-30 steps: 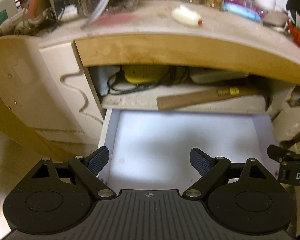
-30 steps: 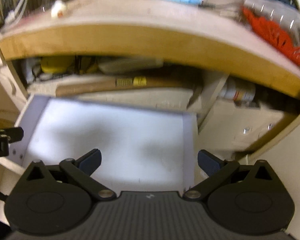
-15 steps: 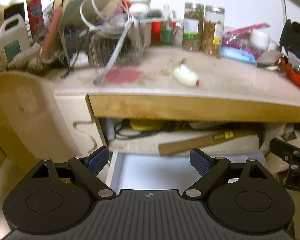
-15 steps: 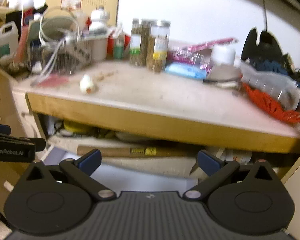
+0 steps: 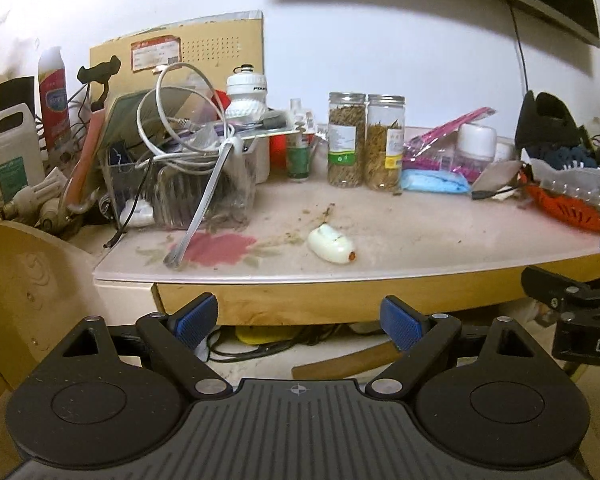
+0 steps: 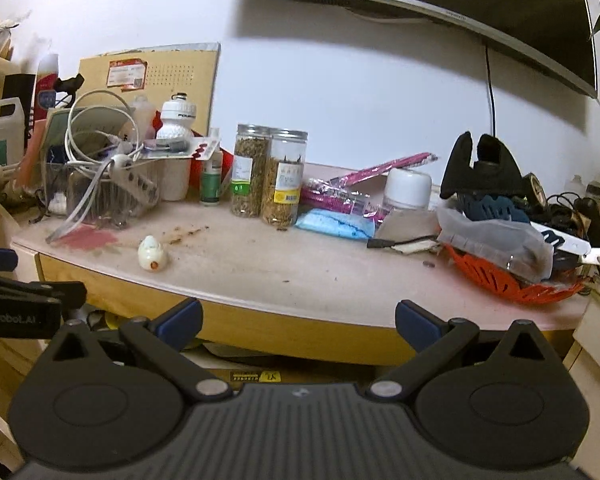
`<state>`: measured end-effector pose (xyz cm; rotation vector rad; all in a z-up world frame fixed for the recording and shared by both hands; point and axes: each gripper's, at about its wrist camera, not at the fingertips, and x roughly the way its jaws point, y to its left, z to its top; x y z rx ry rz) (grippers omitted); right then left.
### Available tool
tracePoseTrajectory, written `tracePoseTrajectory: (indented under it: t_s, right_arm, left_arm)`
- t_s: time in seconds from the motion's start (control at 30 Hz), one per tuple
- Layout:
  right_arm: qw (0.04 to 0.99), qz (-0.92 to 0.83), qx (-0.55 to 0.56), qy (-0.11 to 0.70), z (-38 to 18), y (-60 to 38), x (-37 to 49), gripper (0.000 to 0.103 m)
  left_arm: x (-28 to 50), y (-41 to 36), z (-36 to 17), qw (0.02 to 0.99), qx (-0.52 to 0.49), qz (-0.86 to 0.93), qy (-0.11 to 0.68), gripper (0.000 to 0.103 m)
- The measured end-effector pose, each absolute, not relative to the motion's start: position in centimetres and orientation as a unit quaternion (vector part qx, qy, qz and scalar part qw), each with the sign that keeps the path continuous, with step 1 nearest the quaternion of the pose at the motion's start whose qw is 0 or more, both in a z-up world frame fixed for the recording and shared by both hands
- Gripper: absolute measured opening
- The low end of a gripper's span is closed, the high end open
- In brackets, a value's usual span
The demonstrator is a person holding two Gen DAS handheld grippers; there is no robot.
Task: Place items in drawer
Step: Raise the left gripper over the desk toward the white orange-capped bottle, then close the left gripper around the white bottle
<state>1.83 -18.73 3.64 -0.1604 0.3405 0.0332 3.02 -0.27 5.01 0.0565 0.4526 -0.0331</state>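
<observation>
The small white bottle [image 5: 331, 245] is laid on its side on the desk [image 5: 420, 240] (red tip toward the front edge). Both the left gripper [image 5: 298, 318] and the right gripper [image 6: 299, 322] are held wide, empty.

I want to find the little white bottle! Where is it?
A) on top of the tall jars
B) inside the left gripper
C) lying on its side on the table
C: the little white bottle lies tipped over on the table, alone, with both grippers open and empty.
</observation>
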Motion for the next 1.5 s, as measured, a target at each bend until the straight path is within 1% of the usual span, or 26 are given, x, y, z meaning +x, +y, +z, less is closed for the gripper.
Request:
tracePoseTrajectory:
  t_s: [0.57, 1.5]
  right_arm:
    - [0.981, 0.028, -0.073, 0.179, 3.3, -18.6, 1.8, 0.103]
    - [0.977, 0.048, -0.079, 0.19, 2.5, -17.8, 2.9, 0.103]
  left_arm:
    - [5.8, -1.0, 4.4, 0.976, 0.032, -0.028, 0.212, 0.09]
    - [14.2, -3.1, 2.8, 0.975, 0.037, -0.039, 0.216, 0.09]
